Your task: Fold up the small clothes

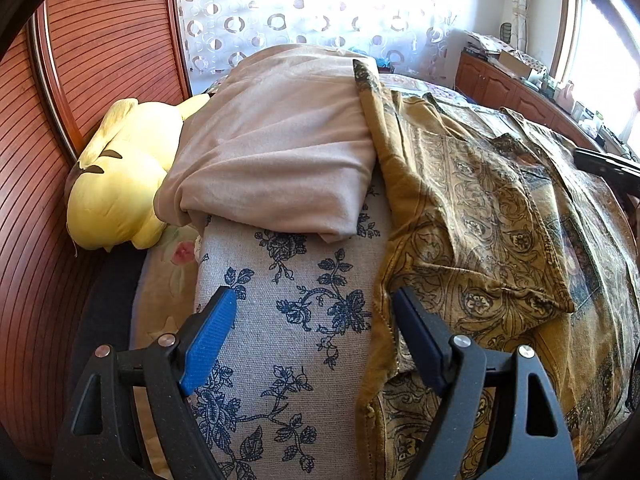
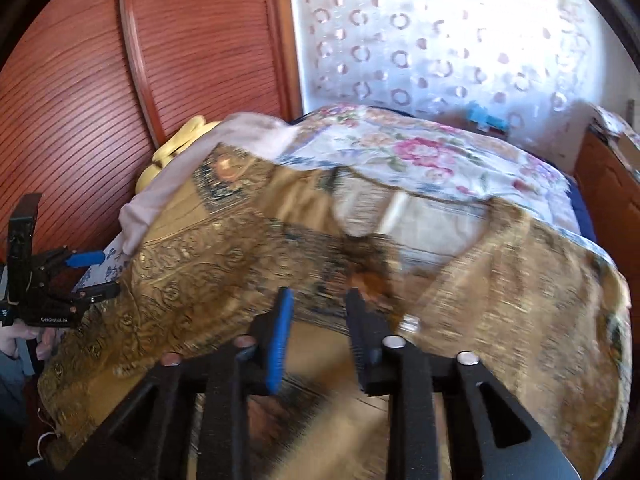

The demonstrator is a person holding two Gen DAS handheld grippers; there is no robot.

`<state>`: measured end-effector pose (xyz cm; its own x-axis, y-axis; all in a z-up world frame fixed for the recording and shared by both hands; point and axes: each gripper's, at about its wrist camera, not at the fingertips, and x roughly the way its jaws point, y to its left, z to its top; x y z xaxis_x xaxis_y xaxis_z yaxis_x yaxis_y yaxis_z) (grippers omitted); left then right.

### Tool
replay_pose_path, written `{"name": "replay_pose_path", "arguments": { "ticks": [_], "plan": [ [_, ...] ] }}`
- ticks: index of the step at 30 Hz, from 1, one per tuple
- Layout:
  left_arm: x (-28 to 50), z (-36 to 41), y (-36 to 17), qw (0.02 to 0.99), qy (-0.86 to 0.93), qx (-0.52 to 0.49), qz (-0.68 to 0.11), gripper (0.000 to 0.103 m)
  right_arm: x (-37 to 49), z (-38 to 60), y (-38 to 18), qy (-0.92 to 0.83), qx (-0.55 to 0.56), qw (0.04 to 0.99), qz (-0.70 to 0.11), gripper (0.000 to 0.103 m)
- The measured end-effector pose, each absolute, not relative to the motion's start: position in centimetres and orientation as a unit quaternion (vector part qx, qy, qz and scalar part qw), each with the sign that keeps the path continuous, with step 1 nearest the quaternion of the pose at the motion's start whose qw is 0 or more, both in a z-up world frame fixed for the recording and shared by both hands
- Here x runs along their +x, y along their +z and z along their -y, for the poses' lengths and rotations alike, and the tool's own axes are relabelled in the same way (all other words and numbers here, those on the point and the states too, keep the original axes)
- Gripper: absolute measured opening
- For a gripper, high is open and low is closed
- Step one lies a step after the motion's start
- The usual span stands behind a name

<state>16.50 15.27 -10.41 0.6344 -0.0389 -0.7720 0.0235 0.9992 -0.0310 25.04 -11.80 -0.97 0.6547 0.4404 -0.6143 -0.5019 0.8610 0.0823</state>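
A mustard-gold patterned garment [image 1: 492, 216] lies spread over the bed, partly folded, with one flap laid over its middle. It also fills the right wrist view [image 2: 208, 276], where it is motion-blurred. My left gripper [image 1: 316, 300] is open and empty, hovering over the blue-flowered cloth [image 1: 296, 300] just left of the garment's left edge. It also shows at the left of the right wrist view [image 2: 86, 274]. My right gripper [image 2: 318, 296] is open with nothing between its fingers, low over the garment's near part. Its tip shows at the right edge of the left wrist view [image 1: 608, 162].
A folded beige cloth [image 1: 280, 148] lies behind the flowered cloth. A yellow plush toy [image 1: 116, 176] sits against the red-brown wooden headboard [image 1: 80, 60]. A floral quilt [image 2: 420, 152] covers the far bed. A wooden cabinet [image 1: 504, 84] with clutter stands by the curtained window.
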Motion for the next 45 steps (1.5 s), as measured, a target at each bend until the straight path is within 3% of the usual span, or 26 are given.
{"name": "replay_pose_path", "arguments": {
  "ticks": [7, 12, 27, 36, 45],
  "plan": [
    [16.7, -13.6, -6.6, 0.923, -0.009, 0.005, -0.385, 0.081, 22.3, 21.1, -0.1, 0.183, -0.028, 0.935, -0.302, 0.053],
    [18.8, -8.3, -4.0, 0.928, -0.064, 0.020, -0.366, 0.081, 20.7, 27.9, -0.9, 0.119, -0.006, 0.945, -0.305, 0.060],
    [25.9, 9.2, -5.1, 0.887, -0.217, 0.107, -0.393, 0.081, 20.1, 37.0, -4.2, 0.048, 0.079, 0.923, -0.374, 0.060],
    [27.8, 14.2, -8.3, 0.854, -0.252, 0.126, -0.438, 0.081, 20.9, 39.4, -4.5, 0.069, 0.126, 0.902, -0.407, 0.060],
    [28.0, 15.3, -8.9, 0.858, -0.252, 0.139, -0.425, 0.083, 24.1, 41.6, -5.6, 0.085, 0.146, 0.893, -0.417, 0.060]
  ]
}}
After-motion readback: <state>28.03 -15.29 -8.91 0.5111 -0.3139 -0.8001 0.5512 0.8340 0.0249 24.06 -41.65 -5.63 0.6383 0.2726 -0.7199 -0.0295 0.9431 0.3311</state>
